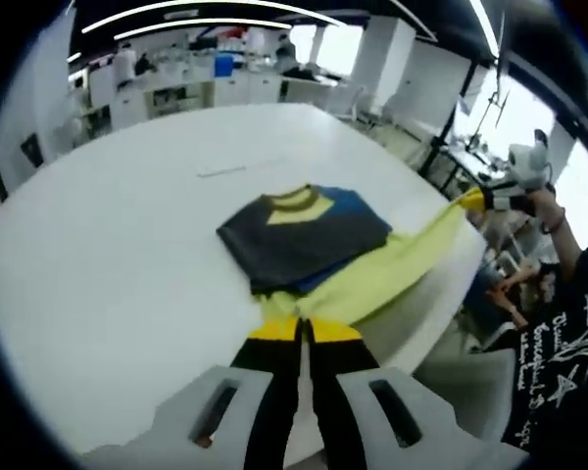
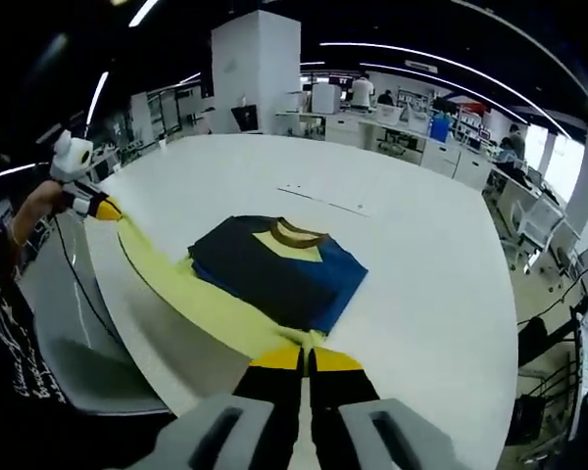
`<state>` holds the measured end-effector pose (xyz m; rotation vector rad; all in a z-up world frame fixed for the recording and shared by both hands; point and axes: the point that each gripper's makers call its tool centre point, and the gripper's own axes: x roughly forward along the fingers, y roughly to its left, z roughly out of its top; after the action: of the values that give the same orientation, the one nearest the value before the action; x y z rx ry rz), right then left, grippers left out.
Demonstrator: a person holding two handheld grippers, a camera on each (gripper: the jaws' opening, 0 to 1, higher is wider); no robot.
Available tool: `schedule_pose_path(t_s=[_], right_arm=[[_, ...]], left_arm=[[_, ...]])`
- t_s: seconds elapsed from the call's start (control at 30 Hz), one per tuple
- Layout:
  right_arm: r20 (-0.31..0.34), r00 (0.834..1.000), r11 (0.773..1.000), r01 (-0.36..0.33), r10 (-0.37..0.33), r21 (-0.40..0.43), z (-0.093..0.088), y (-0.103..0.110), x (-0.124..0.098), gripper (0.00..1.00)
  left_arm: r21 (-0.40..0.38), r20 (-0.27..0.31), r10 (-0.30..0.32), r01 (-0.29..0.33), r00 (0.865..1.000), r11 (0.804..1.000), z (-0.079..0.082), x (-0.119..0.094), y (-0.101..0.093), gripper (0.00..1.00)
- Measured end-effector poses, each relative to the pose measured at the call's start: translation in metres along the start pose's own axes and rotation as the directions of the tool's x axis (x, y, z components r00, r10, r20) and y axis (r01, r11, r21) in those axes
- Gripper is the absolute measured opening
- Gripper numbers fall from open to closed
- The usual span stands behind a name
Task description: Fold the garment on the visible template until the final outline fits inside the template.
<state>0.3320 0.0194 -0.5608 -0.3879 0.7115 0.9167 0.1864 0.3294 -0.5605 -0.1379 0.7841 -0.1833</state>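
**Garment part-folded, yellow fabric stretched between both grippers**

Dark navy and blue folded garment with a yellow chest patch and olive-brown collar lies on the round white table, ahead of the left gripper. In the left gripper view the collar points away from the jaws, so the folded block's long axis runs roughly fore-aft from that gripper. In the right gripper view the same garment also sits ahead of the jaws, collar on the far side.

A long pale-yellow fabric band comes out from under the near edge of the folded block. It runs along the near table edge, crosswise to the folded body, with one end at each gripper.

Left gripper: jaws pressed together, pinching one end of the yellow band at the yellow-tipped fingertips. Right gripper: same, jaws pressed together on the other end of the band.

Each gripper also shows in the other's view, at the far end of the band, held by a hand.

White lettering on the person's black shirt, right of the left gripper; can't read it.

Thin dark marks on the table beyond the collar; too small to tell what they are.
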Motion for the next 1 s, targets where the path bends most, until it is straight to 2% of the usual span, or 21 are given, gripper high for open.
schedule_pose_path(t_s=[0.13, 0.37, 0.7, 1.0], right_arm=[[0.016, 1.0, 1.0, 0.005, -0.004, -0.012, 0.011, -0.007, 0.005, 0.0], [0.027, 0.999, 0.999, 0.022, -0.022, -0.025, 0.025, -0.023, 0.016, 0.0], [0.047, 0.999, 0.999, 0.027, -0.025, -0.026, 0.043, -0.037, 0.034, 0.0], [0.061, 0.998, 0.999, 0.036, -0.035, -0.008, 0.058, -0.053, 0.052, 0.0]], left_arm=[[0.007, 0.017, 0.007, -0.007, 1.0, 1.0, 0.012, 0.003, 0.005, 0.0], [-0.009, 0.086, 0.034, -0.033, 0.996, 0.999, 0.035, 0.011, 0.016, 0.0], [-0.029, 0.114, 0.056, -0.053, 0.992, 0.998, 0.048, 0.023, 0.033, 0.0], [-0.006, 0.158, 0.074, -0.074, 0.985, 0.997, 0.072, 0.039, 0.048, 0.0]])
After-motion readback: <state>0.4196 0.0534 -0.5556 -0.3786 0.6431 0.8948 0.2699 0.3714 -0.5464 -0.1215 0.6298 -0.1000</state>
